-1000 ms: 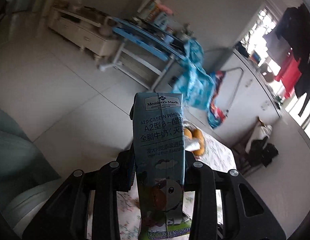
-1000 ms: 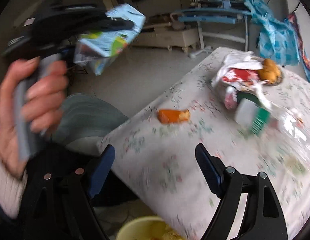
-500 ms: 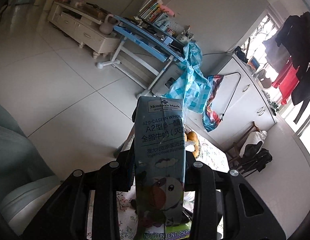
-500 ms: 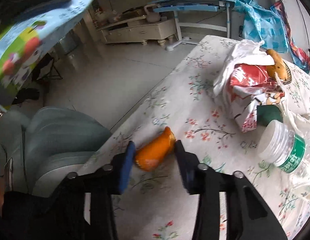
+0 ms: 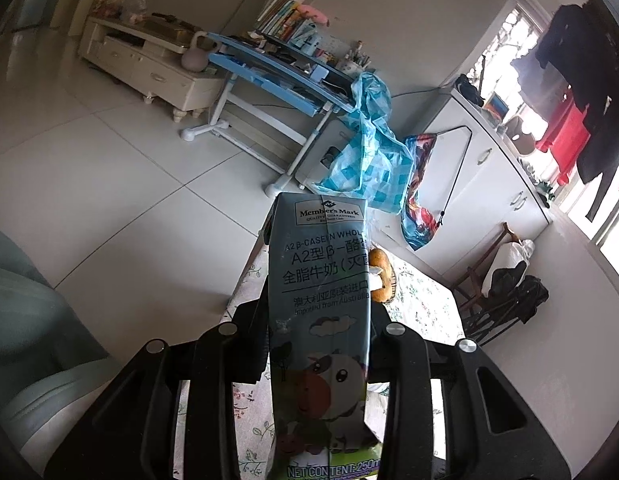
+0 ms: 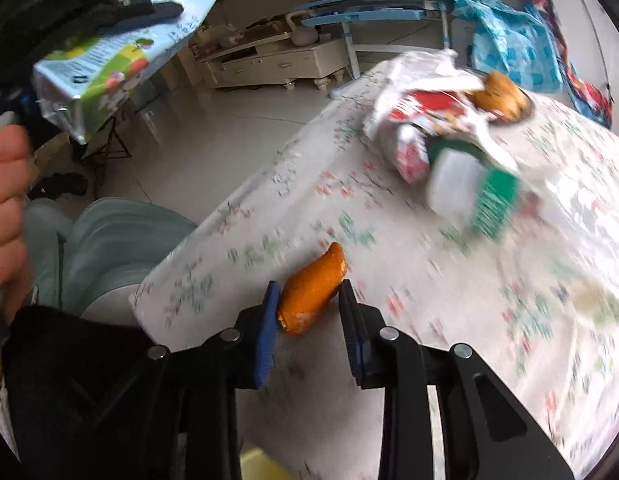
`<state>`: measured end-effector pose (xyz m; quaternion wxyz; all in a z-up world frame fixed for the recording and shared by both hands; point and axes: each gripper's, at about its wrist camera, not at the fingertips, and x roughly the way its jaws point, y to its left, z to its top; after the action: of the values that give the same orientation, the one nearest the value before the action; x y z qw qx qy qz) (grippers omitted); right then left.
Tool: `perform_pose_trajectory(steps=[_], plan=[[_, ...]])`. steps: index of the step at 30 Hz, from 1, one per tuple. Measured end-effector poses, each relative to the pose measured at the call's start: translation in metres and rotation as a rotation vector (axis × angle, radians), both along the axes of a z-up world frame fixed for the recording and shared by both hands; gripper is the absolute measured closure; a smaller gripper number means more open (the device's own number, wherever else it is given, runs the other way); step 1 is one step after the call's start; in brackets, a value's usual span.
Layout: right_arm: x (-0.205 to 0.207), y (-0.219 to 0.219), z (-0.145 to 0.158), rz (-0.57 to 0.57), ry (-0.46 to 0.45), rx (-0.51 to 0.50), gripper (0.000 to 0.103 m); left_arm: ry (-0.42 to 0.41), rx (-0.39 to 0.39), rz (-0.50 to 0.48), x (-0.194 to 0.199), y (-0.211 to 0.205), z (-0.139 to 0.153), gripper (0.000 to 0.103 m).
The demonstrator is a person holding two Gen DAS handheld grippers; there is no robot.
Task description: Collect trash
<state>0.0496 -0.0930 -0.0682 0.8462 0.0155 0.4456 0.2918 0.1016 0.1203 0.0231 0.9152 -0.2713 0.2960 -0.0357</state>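
With the left hand-held gripper (image 5: 317,344) clamping a milk carton (image 5: 321,300), the right hand-held gripper (image 6: 307,304) is closing on an orange peel (image 6: 313,290) at the surface (image 6: 449,280) edge; next, probably a lift to the bin.

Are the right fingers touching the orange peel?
Touching. The right wrist view shows both fingers closing against the orange peel.
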Motion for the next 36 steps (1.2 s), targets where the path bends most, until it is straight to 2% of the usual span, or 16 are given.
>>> perform_pose_trajectory(steps=[6,14,22,36], plan=[[-0.016,-0.032,0.005,-0.075,0.023,0.069,0.073,-0.004,0.015,-0.022,0.002,-0.006,0.002,0.071],[-0.031,-0.051,0.015,-0.119,0.001,0.074,0.073,0.006,0.038,-0.051,0.003,-0.014,0.000,0.071],[-0.039,-0.060,0.016,-0.130,0.007,0.086,0.072,0.010,0.065,-0.079,0.004,-0.022,0.000,0.071],[-0.040,-0.060,0.016,-0.128,0.009,0.103,0.072,0.011,0.069,-0.084,0.005,-0.023,0.001,0.071]])
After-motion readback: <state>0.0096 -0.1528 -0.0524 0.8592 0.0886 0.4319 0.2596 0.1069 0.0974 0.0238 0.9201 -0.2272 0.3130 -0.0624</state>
